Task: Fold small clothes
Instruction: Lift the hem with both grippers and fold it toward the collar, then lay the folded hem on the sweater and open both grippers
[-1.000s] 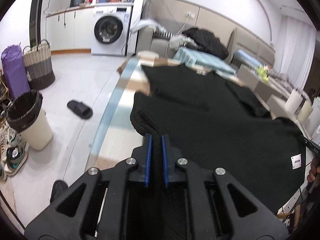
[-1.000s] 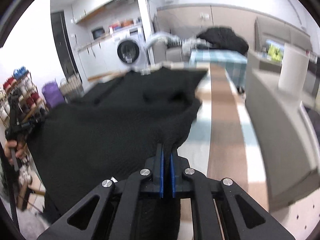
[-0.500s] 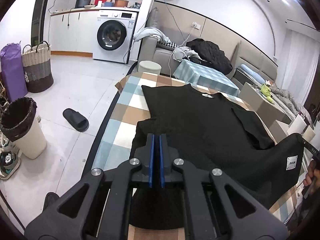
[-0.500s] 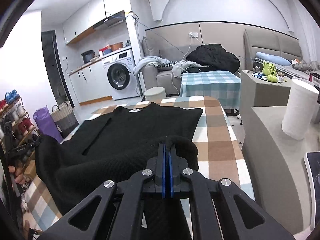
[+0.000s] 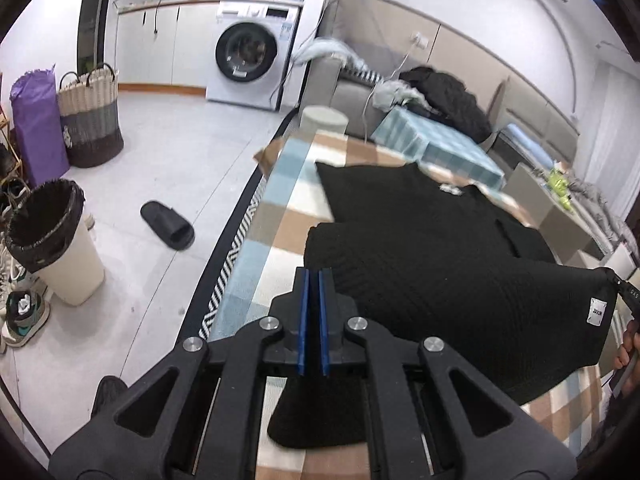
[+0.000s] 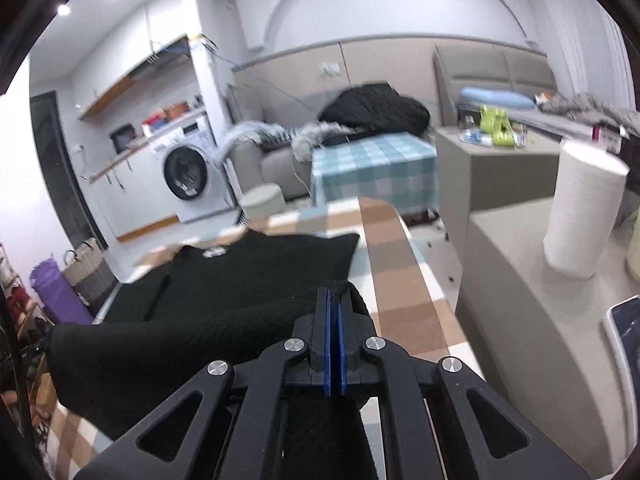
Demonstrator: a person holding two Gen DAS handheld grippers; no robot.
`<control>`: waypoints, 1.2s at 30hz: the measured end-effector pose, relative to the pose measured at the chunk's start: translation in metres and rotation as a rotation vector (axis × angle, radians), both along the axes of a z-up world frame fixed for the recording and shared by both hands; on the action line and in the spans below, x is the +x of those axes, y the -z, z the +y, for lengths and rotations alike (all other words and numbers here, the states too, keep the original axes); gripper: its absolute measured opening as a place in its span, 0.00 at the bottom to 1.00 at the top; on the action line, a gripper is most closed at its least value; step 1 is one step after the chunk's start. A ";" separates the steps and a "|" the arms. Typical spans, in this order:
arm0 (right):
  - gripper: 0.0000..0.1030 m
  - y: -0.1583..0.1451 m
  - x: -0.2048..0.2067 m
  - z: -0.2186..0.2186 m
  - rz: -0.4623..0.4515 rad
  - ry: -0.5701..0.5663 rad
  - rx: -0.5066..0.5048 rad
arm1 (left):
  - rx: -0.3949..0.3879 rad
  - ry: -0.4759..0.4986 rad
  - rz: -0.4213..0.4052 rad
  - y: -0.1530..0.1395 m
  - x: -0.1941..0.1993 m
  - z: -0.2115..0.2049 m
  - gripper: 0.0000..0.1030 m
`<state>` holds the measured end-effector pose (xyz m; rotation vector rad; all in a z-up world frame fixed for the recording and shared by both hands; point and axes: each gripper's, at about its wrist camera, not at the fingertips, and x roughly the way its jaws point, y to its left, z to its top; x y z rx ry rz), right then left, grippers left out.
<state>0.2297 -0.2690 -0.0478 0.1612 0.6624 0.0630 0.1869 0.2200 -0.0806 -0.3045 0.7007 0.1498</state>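
A black knit sweater (image 5: pixel 432 240) lies on the checked table (image 5: pixel 280 216), collar at the far end. Its near hem is lifted off the table and stretched between both grippers. My left gripper (image 5: pixel 313 276) is shut on the left hem corner. My right gripper (image 6: pixel 333 294) is shut on the right hem corner of the sweater (image 6: pixel 240 280), and it shows at the right edge of the left wrist view beside a white label (image 5: pixel 597 311). One sleeve lies folded across the sweater's body.
A bin (image 5: pixel 52 240), a slipper (image 5: pixel 168 228), baskets (image 5: pixel 90 116) and shoes stand on the floor to the left. A grey counter with a paper roll (image 6: pixel 580 216) is to the right. A sofa, a stool (image 5: pixel 324 120) and a washing machine (image 5: pixel 248 64) stand beyond the table.
Both grippers have carried the lifted hem a little farther over the sweater and lower. The raised fabric now hangs closer to the table. Both stay shut on the hem.
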 end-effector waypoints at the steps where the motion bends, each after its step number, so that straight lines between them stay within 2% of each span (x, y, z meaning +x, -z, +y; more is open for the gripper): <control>1: 0.02 0.006 0.007 0.003 0.021 0.000 -0.023 | 0.002 0.004 0.014 0.005 0.007 -0.001 0.03; 3: 0.08 0.017 0.020 0.006 0.087 -0.010 -0.061 | 0.010 -0.002 0.041 0.014 0.020 -0.003 0.03; 4: 0.19 0.023 0.026 0.005 0.138 -0.017 -0.061 | 0.000 -0.005 0.050 0.018 0.025 -0.002 0.04; 5: 0.28 0.029 0.029 0.002 0.182 -0.026 -0.045 | -0.018 -0.008 0.067 0.022 0.030 -0.001 0.10; 6: 0.45 0.034 0.031 -0.002 0.204 -0.027 -0.025 | -0.044 -0.001 0.088 0.027 0.034 0.000 0.15; 7: 0.53 0.038 0.029 -0.008 0.222 -0.025 0.005 | -0.070 0.017 0.105 0.031 0.038 -0.001 0.27; 8: 0.54 0.042 0.027 -0.014 0.242 -0.032 0.044 | -0.084 0.026 0.111 0.034 0.041 -0.002 0.42; 10: 0.54 0.050 0.025 -0.025 0.289 -0.060 0.118 | -0.114 0.052 0.116 0.039 0.045 -0.006 0.57; 13: 0.56 0.065 0.025 -0.027 0.336 -0.101 0.157 | -0.117 0.117 0.142 0.048 0.056 -0.018 0.65; 17: 0.56 0.077 0.032 -0.020 0.370 -0.149 0.193 | -0.096 0.124 0.194 0.062 0.075 -0.030 0.66; 22: 0.56 0.083 0.042 -0.010 0.377 -0.162 0.177 | -0.096 0.121 0.177 0.065 0.087 -0.033 0.65; 24: 0.56 0.085 0.044 -0.008 0.381 -0.173 0.173 | -0.086 0.129 0.168 0.066 0.090 -0.036 0.51; 26: 0.46 0.087 0.045 -0.002 0.375 -0.192 0.158 | -0.090 0.156 0.168 0.066 0.093 -0.040 0.33; 27: 0.38 0.087 0.044 0.002 0.373 -0.209 0.146 | -0.086 0.160 0.169 0.065 0.094 -0.043 0.31; 30: 0.28 0.085 0.039 0.009 0.359 -0.232 0.114 | -0.059 0.180 0.172 0.062 0.094 -0.049 0.25; 36: 0.27 0.084 0.025 0.010 0.367 -0.243 0.101 | -0.036 0.184 0.170 0.060 0.084 -0.055 0.24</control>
